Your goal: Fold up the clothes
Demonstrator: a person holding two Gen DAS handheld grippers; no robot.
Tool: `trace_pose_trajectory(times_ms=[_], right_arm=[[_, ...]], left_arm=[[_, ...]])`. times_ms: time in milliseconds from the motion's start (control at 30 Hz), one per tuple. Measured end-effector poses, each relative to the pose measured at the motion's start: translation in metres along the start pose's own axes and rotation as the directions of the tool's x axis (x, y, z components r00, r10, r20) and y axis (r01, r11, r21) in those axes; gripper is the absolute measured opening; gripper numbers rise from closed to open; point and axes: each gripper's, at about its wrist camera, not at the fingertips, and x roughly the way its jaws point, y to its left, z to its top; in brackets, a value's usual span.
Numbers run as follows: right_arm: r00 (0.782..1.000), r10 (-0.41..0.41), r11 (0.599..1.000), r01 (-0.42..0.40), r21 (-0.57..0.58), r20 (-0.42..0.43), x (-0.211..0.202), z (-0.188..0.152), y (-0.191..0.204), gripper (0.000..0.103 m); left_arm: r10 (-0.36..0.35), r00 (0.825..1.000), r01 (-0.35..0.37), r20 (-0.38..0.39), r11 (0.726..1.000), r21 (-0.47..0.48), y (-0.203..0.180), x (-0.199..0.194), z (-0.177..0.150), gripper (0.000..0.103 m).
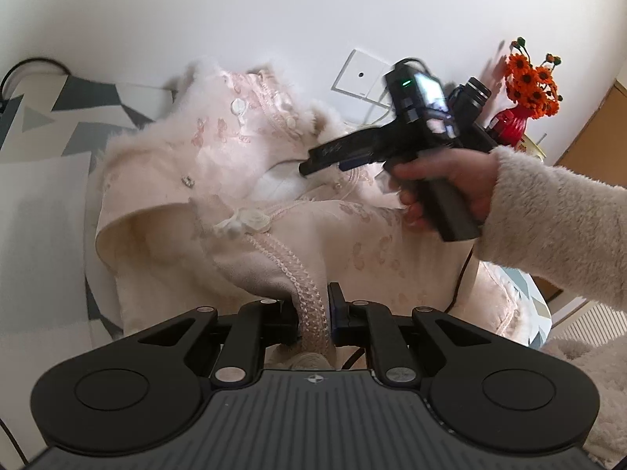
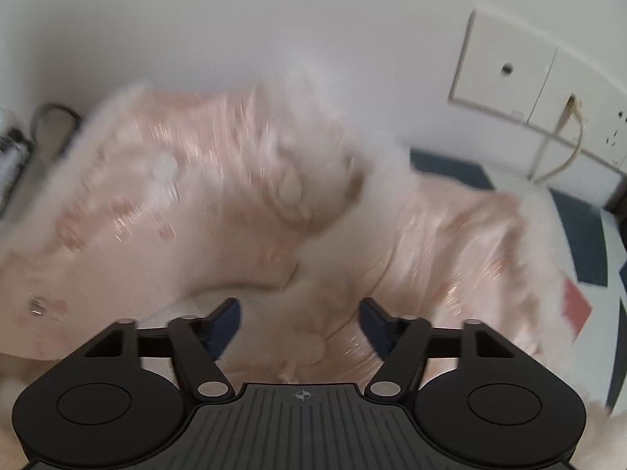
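Note:
A pale pink furry-trimmed jacket [image 1: 219, 180] with embroidered flowers and knot buttons lies crumpled on a patterned cover. My left gripper [image 1: 313, 309] is shut on the jacket's braided front edge [image 1: 301, 274], which runs between its fingers. My right gripper [image 1: 313, 164], held in a hand with a fuzzy sleeve, hovers over the jacket's collar area. In the right wrist view the right gripper [image 2: 299, 313] is open, just above the blurred pink jacket [image 2: 196, 215], with nothing between its fingers.
A grey, white and black geometric cover [image 1: 47, 149] lies under the jacket. A white wall with a socket plate [image 1: 358, 74] and cable stands behind. A red vase of orange flowers [image 1: 525, 90] stands at the right.

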Motion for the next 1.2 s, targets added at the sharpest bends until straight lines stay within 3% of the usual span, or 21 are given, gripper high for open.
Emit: trace_pose_trajectory(times_ms=[33,67,167,267,367,467,600,767,833,867,933,1033,1100,1200], right_arm=[[1.0,-0.018,1.0,0.018,-0.014,0.016,0.003,-0.003,0.003,0.071],[0.999,-0.018,1.0,0.019,-0.021,0.034,0.004,-0.004,0.004,0.068],[0.998,0.008,1.0,-0.009,0.017,0.065,0.001,-0.003,-0.01,0.013],[0.989,0.118,0.979,-0.131,0.159,0.087,-0.005,-0.003,-0.042,0.008],[0.97,0.171,0.943,-0.212,0.255,0.175,-0.022,-0.005,-0.069,0.007],[0.934,0.172,0.919,-0.266,0.292,0.312,-0.059,-0.004,-0.091,0.006],[0.869,0.157,0.885,-0.335,0.323,0.469,-0.096,0.003,-0.118,0.006],[0.799,0.171,0.848,-0.417,0.326,0.576,-0.117,0.018,-0.135,0.006],[0.785,0.186,0.847,-0.433,0.309,0.591,-0.117,0.025,-0.137,0.006],[0.789,0.192,0.849,-0.432,0.304,0.584,-0.113,0.03,-0.136,0.006],[0.818,0.214,0.863,-0.415,0.289,0.534,-0.095,0.039,-0.129,0.006],[0.886,0.23,0.894,-0.356,0.271,0.404,-0.056,0.047,-0.112,0.008],[0.928,0.195,0.925,-0.282,0.254,0.319,-0.035,0.048,-0.1,0.019],[0.937,0.171,0.951,-0.238,0.2,0.305,-0.038,0.044,-0.081,0.032]], left_arm=[[-0.002,1.0,0.002,0.001,1.0,0.001,0.0,-0.002,-0.001,0.014],[-0.005,1.0,0.005,0.003,1.0,0.003,-0.001,-0.003,-0.003,0.014],[-0.023,1.0,0.022,0.016,1.0,0.021,-0.004,-0.005,-0.005,0.014],[-0.044,0.999,0.044,0.02,0.998,0.039,-0.009,-0.008,-0.006,0.014],[-0.077,0.997,0.074,0.029,0.993,0.092,-0.018,-0.015,-0.005,0.014],[-0.138,0.99,0.131,0.034,0.98,0.147,-0.028,-0.022,-0.004,0.014],[-0.147,0.989,0.141,0.019,0.971,0.195,-0.04,-0.021,-0.004,0.014],[-0.15,0.987,0.138,0.049,0.971,0.194,-0.043,-0.025,0.001,0.014],[-0.135,0.99,0.126,0.038,0.975,0.184,-0.042,-0.021,0.0,0.014],[-0.121,0.992,0.115,0.026,0.978,0.174,-0.041,-0.016,-0.002,0.014],[-0.097,0.995,0.097,0.001,0.989,0.111,-0.03,-0.001,-0.009,0.014],[-0.072,0.997,0.073,-0.038,0.997,0.028,-0.013,0.024,-0.017,0.014],[-0.065,0.996,0.067,-0.058,0.997,0.024,-0.009,0.037,-0.022,0.014],[-0.075,0.994,0.078,-0.081,0.997,0.029,-0.009,0.046,-0.023,0.014]])
